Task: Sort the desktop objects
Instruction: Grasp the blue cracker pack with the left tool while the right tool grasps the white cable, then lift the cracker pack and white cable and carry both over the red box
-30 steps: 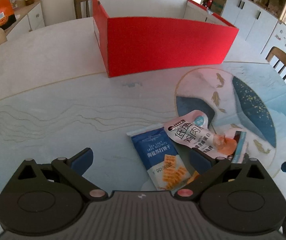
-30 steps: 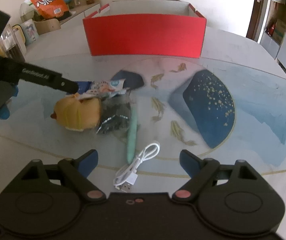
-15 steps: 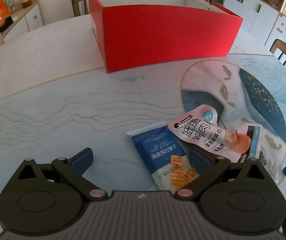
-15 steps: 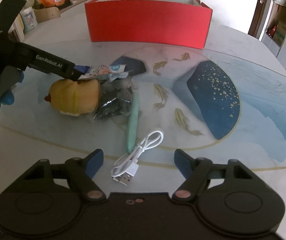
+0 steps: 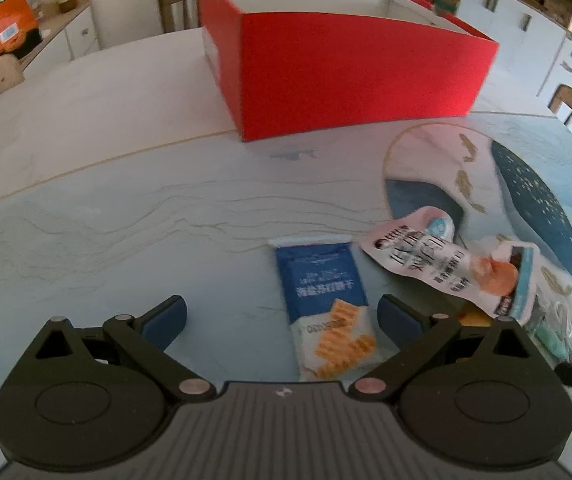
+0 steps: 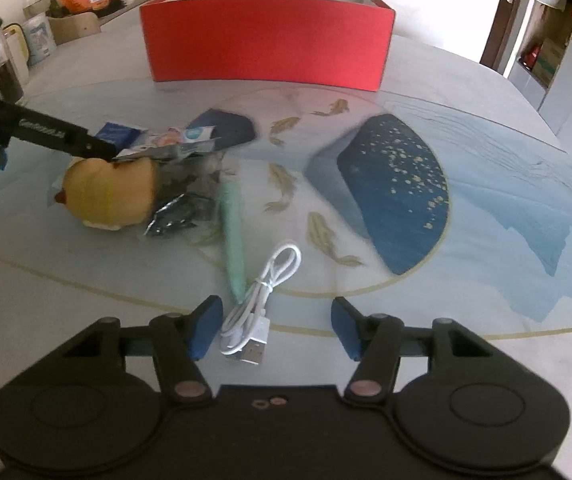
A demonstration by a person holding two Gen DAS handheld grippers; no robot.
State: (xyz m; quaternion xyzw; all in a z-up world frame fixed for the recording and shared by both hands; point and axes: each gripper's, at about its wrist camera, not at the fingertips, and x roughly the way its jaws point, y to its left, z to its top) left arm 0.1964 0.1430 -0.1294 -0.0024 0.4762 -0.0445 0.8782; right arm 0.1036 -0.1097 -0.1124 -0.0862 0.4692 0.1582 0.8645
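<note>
Cable (image 6: 264, 300), white, coiled, lying on the desk (image 6: 485, 360) between the right tool's (image 6: 274, 326) blue pads: we are judging it light, limp and slippery, best pinched across the tied middle. Jaws have just been closing yet are standing apart, clear of it. Left tool (image 5: 282, 314) is spread over a blue cracker packet (image 5: 325, 304), crinkly and light. Items behind the plush chick (image 6: 110, 190) are blurring together; we are not making them out.

- Red box (image 6: 266, 40), white inside.
- Blue-and-white cracker packet (image 5: 325, 304).
- Yellow plush chick (image 6: 112, 190).
- White cable (image 6: 262, 300).
- Mint-green pen (image 6: 233, 236).
- Pale surface (image 6: 485, 152), blue patches, gold fish.
</note>
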